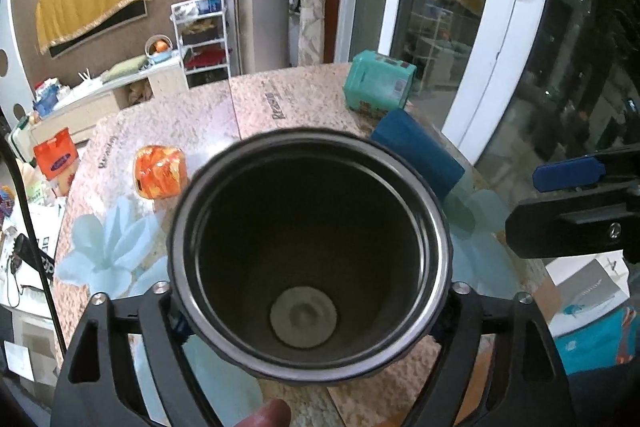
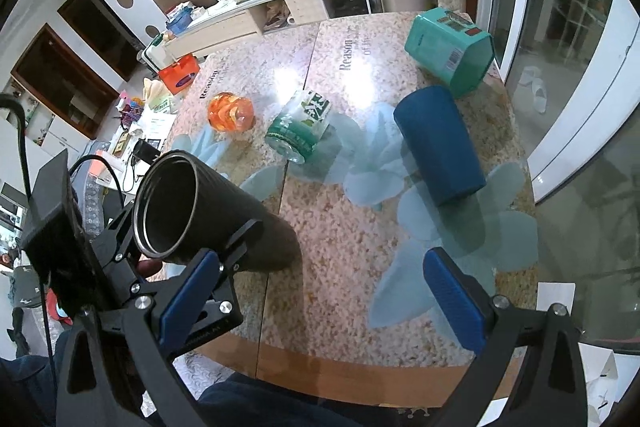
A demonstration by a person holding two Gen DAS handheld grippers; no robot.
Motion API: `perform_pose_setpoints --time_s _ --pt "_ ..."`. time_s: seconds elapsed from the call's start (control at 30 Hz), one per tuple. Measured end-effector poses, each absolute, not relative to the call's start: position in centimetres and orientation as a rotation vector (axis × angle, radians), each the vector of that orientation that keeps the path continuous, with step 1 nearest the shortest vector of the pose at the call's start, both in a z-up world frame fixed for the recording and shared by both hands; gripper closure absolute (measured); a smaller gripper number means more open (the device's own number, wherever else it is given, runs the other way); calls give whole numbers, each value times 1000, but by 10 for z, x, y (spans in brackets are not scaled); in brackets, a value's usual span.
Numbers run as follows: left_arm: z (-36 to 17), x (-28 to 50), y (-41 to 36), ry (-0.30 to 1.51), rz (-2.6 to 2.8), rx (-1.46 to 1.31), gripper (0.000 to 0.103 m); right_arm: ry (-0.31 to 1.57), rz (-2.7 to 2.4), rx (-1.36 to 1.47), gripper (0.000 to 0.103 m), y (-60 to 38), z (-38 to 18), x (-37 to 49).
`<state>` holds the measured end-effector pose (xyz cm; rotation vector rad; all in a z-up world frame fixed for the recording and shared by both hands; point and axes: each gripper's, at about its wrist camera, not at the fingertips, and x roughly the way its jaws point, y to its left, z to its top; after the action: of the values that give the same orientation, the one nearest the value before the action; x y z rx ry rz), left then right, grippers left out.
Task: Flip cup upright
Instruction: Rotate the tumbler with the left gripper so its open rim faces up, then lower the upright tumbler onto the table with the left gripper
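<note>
A black cup (image 1: pixel 312 251) with a steel rim and dark inside fills the left wrist view, its mouth facing the camera. My left gripper (image 1: pixel 312 307) is shut on its body. In the right wrist view the black cup (image 2: pixel 212 215) is tilted, mouth up-left, base low near the table (image 2: pixel 340 227), with my left gripper (image 2: pixel 192 247) clamped on it. My right gripper (image 2: pixel 324 307) is open and empty above the table's front edge, to the right of the cup. It shows at the right edge of the left wrist view (image 1: pixel 576 203).
On the table lie a blue cylinder (image 2: pixel 440 143), a teal box (image 2: pixel 448 51), a green can on its side (image 2: pixel 300 131) and an orange wrapped object (image 2: pixel 232 113). A glass door stands at the right. Cluttered shelves and floor items are at the left.
</note>
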<state>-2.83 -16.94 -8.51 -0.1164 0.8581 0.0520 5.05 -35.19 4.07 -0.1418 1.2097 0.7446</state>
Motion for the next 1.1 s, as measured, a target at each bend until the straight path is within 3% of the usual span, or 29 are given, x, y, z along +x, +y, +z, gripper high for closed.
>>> perform_pose_setpoints --time_s 0.13,0.7,1.1 --pt "-81 -31 -167 858 37 -130 1 1199 753 -141 1 -350 45 48" --pt "-37 -63 -161 1030 -119 -147 0 1163 741 -160 1 -333 80 19" --pt "8 -74 -88 1080 -66 -188 0 1058 640 -106 1 -305 116 -5"
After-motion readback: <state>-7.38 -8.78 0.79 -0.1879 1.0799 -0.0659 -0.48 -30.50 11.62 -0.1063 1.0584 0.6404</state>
